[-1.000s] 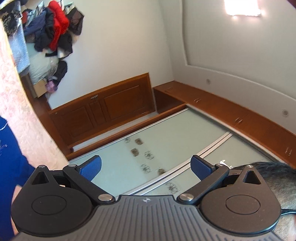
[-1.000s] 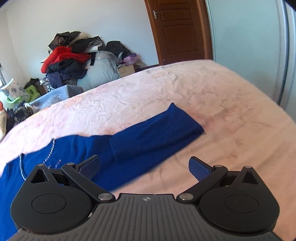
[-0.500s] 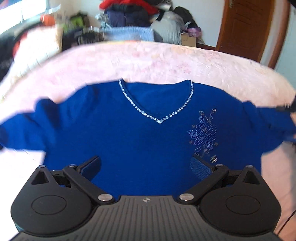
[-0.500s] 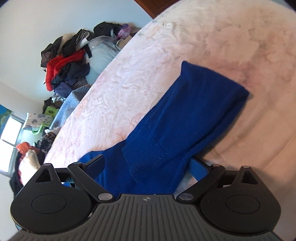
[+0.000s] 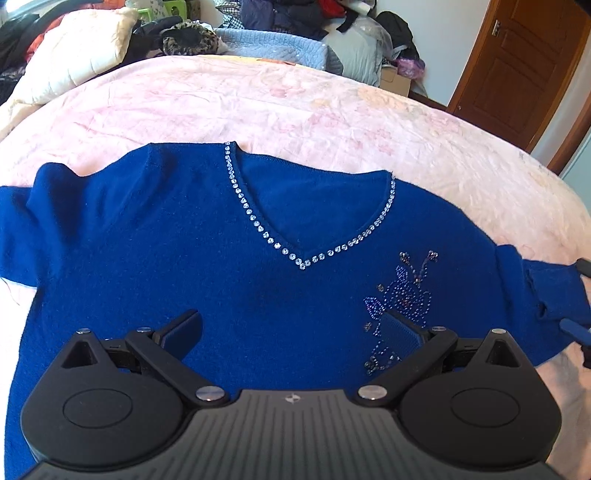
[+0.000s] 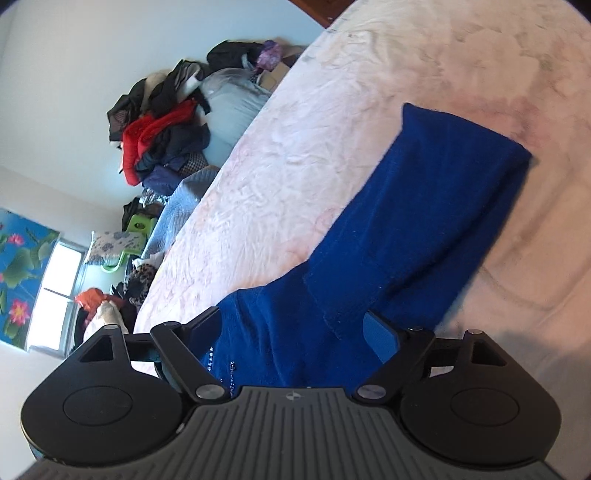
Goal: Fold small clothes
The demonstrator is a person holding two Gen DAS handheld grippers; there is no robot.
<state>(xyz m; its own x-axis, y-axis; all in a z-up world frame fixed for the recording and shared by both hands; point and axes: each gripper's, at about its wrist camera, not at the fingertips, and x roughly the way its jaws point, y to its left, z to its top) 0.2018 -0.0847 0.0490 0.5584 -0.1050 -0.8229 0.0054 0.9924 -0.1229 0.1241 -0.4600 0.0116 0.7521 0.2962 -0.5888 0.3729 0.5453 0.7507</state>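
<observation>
A blue V-neck sweater (image 5: 207,236) with a rhinestone neckline lies flat, front up, on the pink bedspread (image 5: 295,110). My left gripper (image 5: 291,330) is open and empty, hovering over the sweater's chest. My right gripper (image 6: 295,334) is open, with the sweater's right sleeve (image 6: 417,229) running between its fingers; the sleeve stretches away over the bed. The right gripper's fingertips (image 5: 576,328) show at the left wrist view's right edge beside that sleeve.
Piles of clothes (image 5: 295,14) and a cream pillow (image 5: 74,55) lie beyond the bed's far edge. A wooden door (image 5: 517,62) stands at the far right. In the right wrist view, a clothes heap (image 6: 162,140) and a window (image 6: 55,295) sit at the left.
My left gripper swung down from facing the wardrobe to facing the sweater on the bed. My right gripper tilted and moved closer, so the sleeve now lies between its open fingers.
</observation>
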